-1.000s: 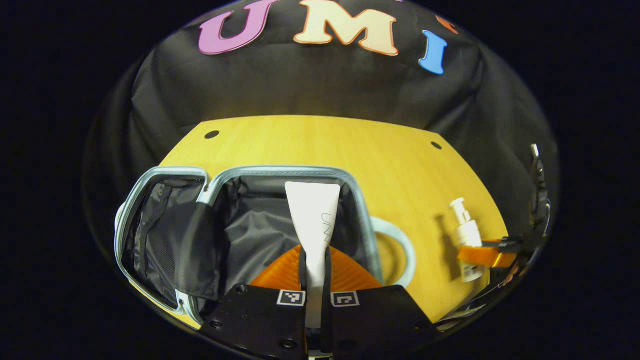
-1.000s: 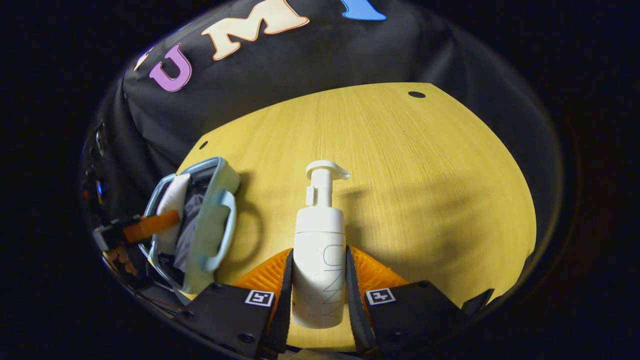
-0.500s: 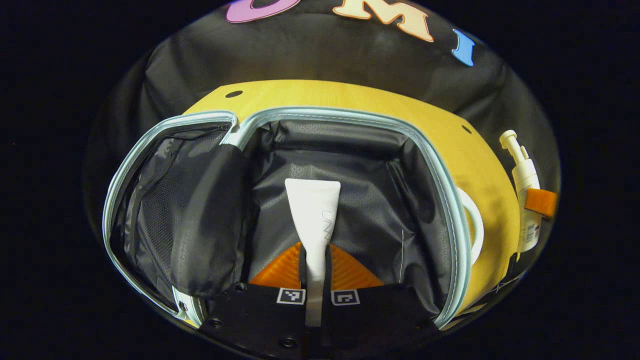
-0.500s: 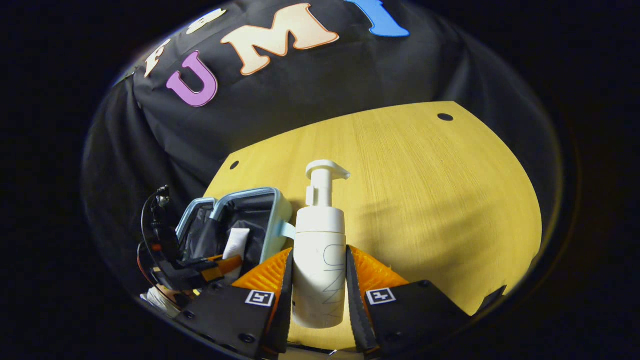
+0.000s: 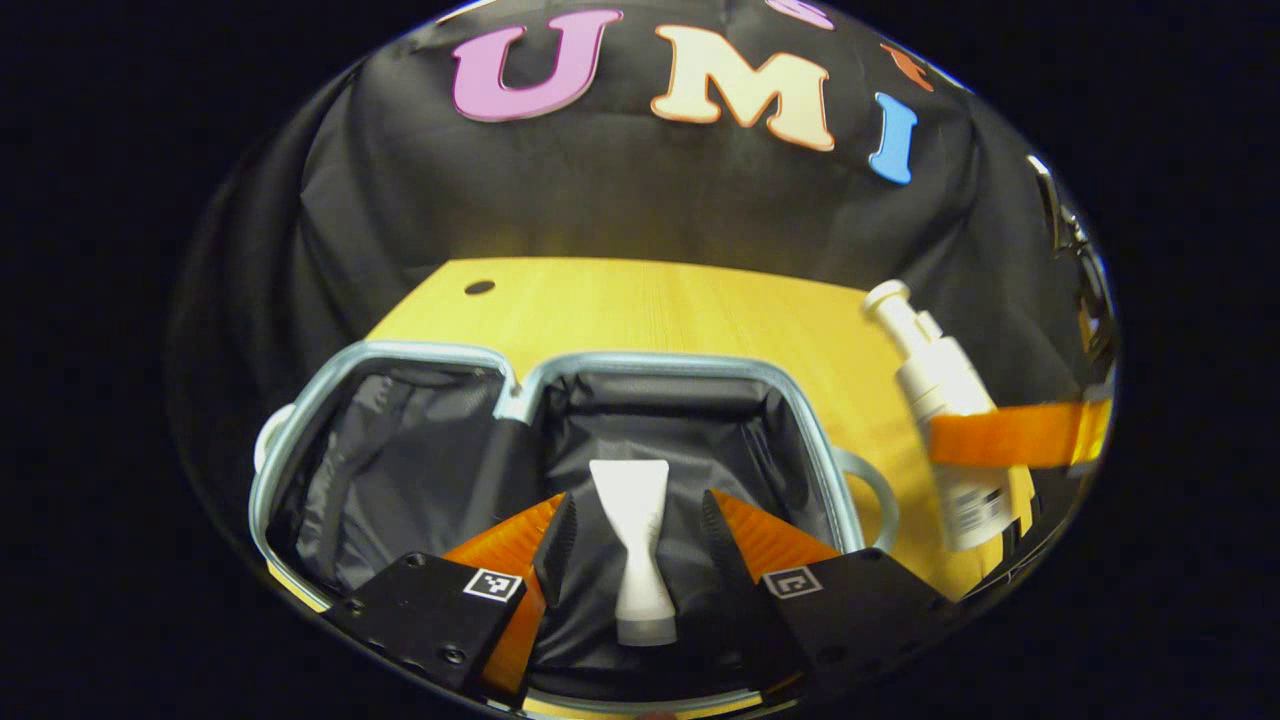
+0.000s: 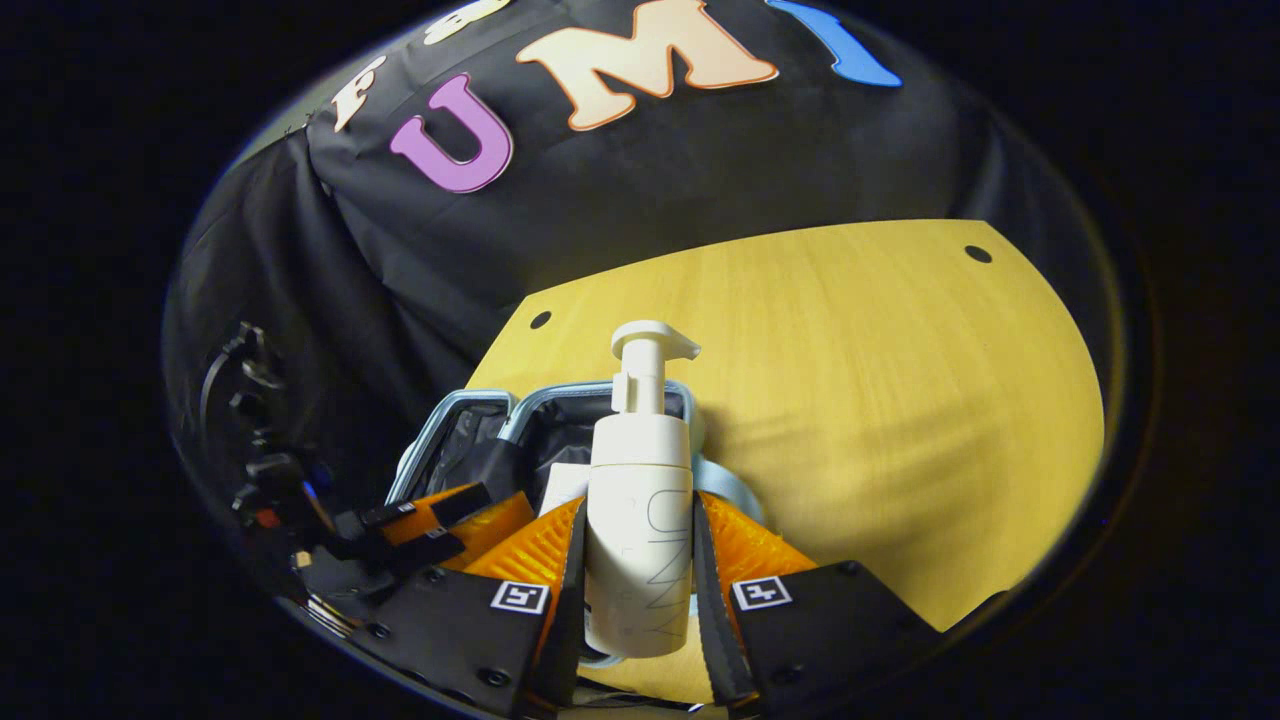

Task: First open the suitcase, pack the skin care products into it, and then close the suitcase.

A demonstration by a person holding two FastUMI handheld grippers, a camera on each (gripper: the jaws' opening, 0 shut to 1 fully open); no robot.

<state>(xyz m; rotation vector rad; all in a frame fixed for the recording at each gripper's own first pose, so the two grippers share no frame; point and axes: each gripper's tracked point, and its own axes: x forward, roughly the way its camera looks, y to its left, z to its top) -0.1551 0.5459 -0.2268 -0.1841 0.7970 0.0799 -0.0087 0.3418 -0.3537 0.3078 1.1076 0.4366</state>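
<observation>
The pale-blue-rimmed suitcase (image 5: 560,365) lies open on the wooden table, its dark lining showing. A white tube (image 5: 635,540) lies on the lining of the right-hand half. My left gripper (image 5: 637,510) is open above it, a finger on each side and clear of the tube. My right gripper (image 6: 638,510) is shut on a white pump bottle (image 6: 640,520), held upright near the suitcase's (image 6: 560,420) right edge. The left gripper view shows that bottle (image 5: 945,400) tilted at the right, with a finger across it. The left gripper (image 6: 420,520) appears low at the left in the right gripper view.
The yellow wooden table (image 6: 900,380) stretches bare to the right of the suitcase, with small round holes near its far corners. Black cloth walls close the booth behind the table (image 5: 650,300). The suitcase handle (image 5: 875,490) sticks out on its right side.
My left gripper has opened and let go of the tube, which now lies in the suitcase, and has drawn back. My right gripper has carried the pump bottle left, up to the suitcase.
</observation>
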